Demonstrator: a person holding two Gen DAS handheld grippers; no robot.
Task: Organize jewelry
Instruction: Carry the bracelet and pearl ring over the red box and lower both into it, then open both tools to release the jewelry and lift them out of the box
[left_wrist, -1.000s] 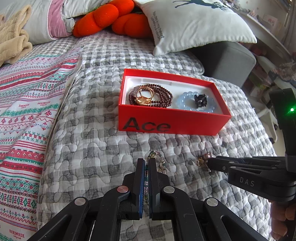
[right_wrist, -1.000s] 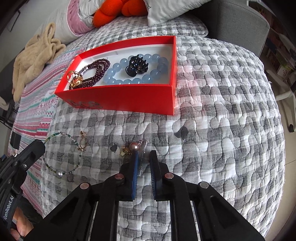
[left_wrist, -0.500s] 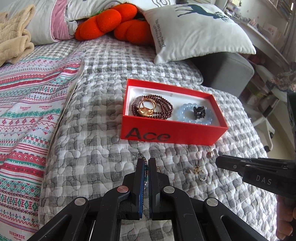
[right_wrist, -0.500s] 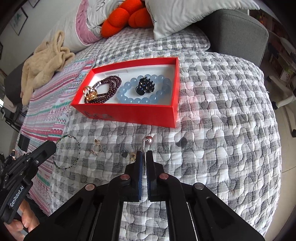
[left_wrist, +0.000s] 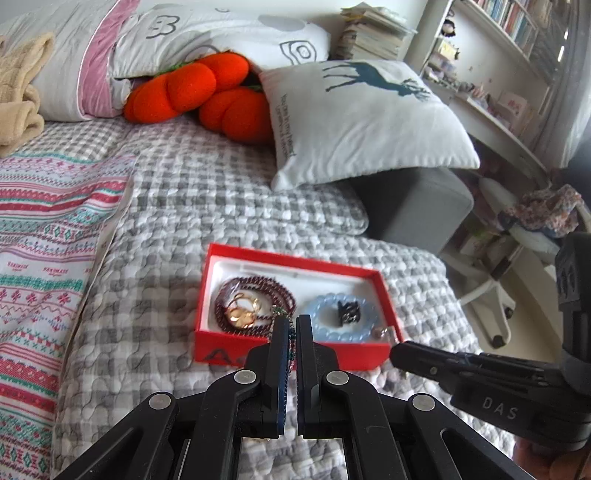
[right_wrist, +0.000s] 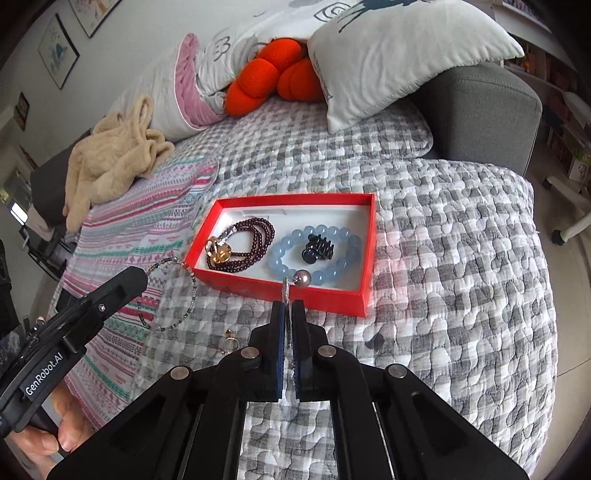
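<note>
A red box (right_wrist: 365, 258) sits on the checked quilt (right_wrist: 461, 295), holding a dark red bead bracelet (right_wrist: 255, 240), a gold piece (right_wrist: 218, 251), a pale blue bead bracelet (right_wrist: 280, 254) and a black hair claw (right_wrist: 317, 251). My right gripper (right_wrist: 289, 306) is shut on a pearl earring (right_wrist: 303, 276), held up in front of the box's near wall. My left gripper (left_wrist: 291, 321) is shut on a thin beaded bracelet (left_wrist: 291, 343). From the right wrist view the bracelet (right_wrist: 192, 295) hangs as a loop from the left gripper (right_wrist: 142, 275), off the quilt. The right gripper (left_wrist: 393, 350) shows beside the red box (left_wrist: 295, 354).
Small gold earrings (right_wrist: 231, 341) lie on the quilt in front of the box. A white deer pillow (left_wrist: 369, 122), orange plush (left_wrist: 192, 92) and beige blanket (right_wrist: 110, 162) lie behind. A patterned striped cover (left_wrist: 48, 240) is at left. A grey upholstered block (right_wrist: 480, 110) and a chair base (left_wrist: 491, 295) stand off the bed's right edge.
Both grippers have lifted off the quilt, the left with the thin bracelet, the right having shut on the pearl earring and raised it. The box now sits lower in both views.
</note>
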